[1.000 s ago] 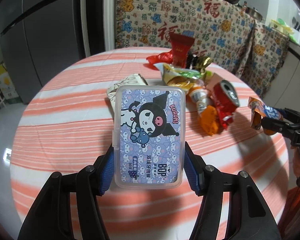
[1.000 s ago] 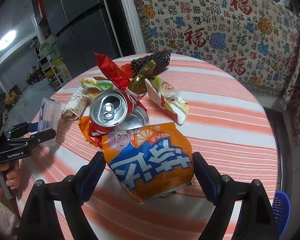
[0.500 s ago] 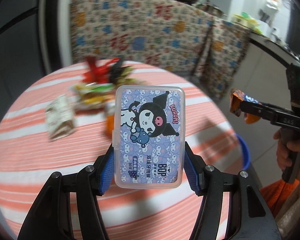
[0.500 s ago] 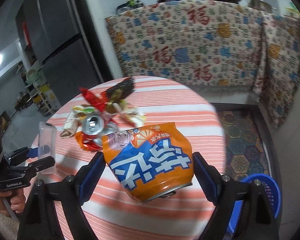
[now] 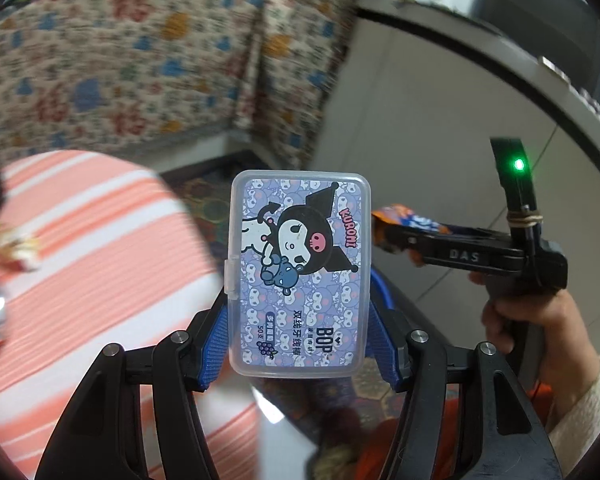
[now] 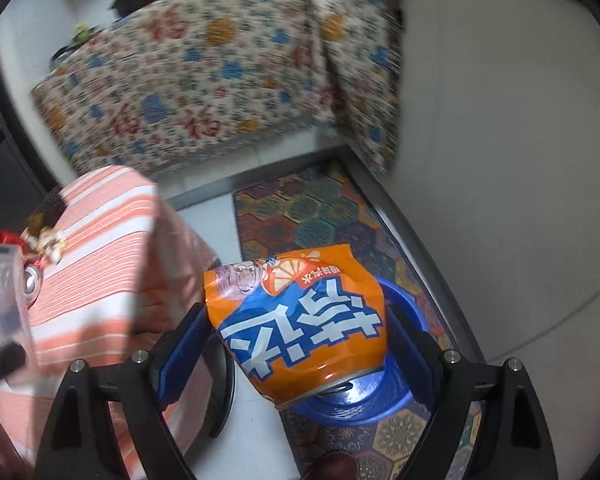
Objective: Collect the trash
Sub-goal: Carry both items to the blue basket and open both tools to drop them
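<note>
Patterned floor mat | left tool grips floss box lengthwise, upright | right tool grips crushed can

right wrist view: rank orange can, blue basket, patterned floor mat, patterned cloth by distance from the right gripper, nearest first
1. orange can: crushed, clamped between the right gripper pads.
2. blue basket: on the floor just behind and below the can.
3. patterned floor mat: under the basket, stretching away.
4. patterned cloth: draped along the back, farthest.
</note>
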Demonstrator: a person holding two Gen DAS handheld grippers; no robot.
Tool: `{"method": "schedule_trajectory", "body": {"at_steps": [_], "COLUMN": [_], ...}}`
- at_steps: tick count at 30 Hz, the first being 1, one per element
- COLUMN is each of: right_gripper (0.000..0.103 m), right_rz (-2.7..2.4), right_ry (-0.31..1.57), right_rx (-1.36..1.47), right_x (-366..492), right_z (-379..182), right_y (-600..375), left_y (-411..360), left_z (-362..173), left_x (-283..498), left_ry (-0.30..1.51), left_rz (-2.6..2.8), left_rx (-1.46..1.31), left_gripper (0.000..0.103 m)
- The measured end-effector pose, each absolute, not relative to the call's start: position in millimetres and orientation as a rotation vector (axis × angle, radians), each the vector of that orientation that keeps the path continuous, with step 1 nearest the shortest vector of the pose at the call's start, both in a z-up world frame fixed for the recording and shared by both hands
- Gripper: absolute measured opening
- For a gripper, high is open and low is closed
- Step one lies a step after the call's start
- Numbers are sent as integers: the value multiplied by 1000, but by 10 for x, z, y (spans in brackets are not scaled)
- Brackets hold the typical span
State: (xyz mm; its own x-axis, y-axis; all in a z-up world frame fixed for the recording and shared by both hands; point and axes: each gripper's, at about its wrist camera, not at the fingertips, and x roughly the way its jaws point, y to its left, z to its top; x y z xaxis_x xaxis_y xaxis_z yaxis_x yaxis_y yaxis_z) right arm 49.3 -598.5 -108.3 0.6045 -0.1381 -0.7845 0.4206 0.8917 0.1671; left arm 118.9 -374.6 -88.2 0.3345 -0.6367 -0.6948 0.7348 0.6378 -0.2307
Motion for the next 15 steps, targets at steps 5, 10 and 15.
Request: {"method": "schedule_trajectory", "body": {"at_steps": [5,10,15], "right_gripper": [89,89,89], "right_rz": [-374,-404,-419], "right_ry": [861,865,872], "right_rx": [442,503,574], "right_x": [484,445,450], "right_z": [-1272,-1440,-1603], "right_y": [-6377,-6649,-6851], "left_y": [-4294,-4663,-4902], "left_z": [-1115,-1421,-1685], "left_x": [1209,1324,1413], "left_ry": [882,942,999], "left_rz": [-917,-905,-897], "left_rx": [139,144,148], "left_gripper": [63,63,63]}}
